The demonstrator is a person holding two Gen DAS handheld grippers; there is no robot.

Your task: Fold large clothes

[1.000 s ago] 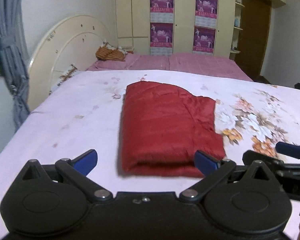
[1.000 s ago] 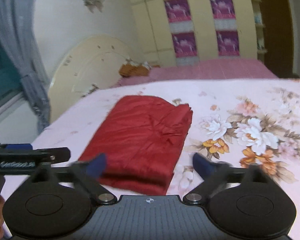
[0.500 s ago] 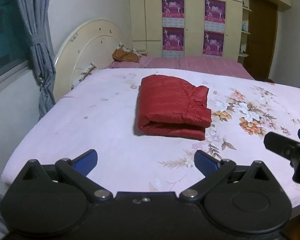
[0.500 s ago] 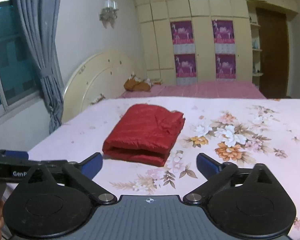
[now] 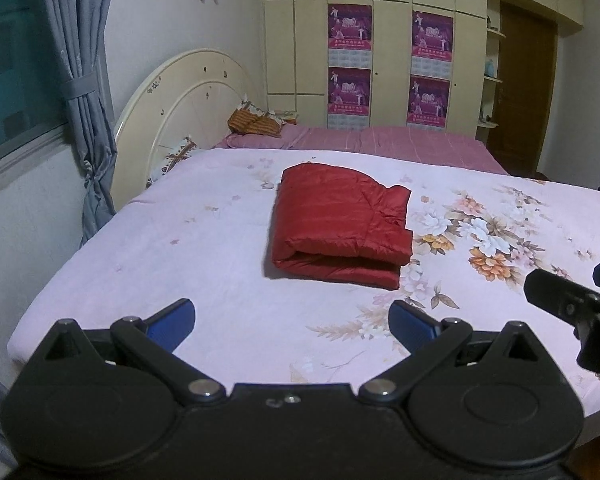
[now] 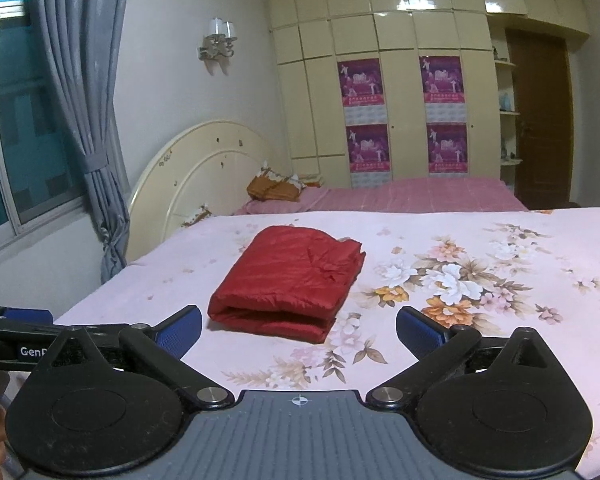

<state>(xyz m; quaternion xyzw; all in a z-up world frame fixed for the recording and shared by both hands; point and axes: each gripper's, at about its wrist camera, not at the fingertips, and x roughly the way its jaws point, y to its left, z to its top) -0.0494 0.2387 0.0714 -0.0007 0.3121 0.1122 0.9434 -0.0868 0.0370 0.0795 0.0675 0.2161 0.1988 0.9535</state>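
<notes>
1. We see no real containers; the bed (image 5: 148,256) with its pink floral sheet bears the folded red padded jacket (image 5: 340,224), which lies flat near the middle, folded edge toward us
2. At the far side, a brown cushion (image 5: 256,122) rests by the cream headboard (image 5: 188,96)
3. Our left gripper (image 5: 292,318) has its blue pads spread wide with nothing between them, well short of the jacket
4. Our right gripper (image 6: 299,330) also stands wide open and empty, apart from the jacket
5. Compared with a second ago, both grippers have drawn back and up: the jacket, then right at the fingertips, now sits well away and looks smaller, unmoved on the sheet
</notes>
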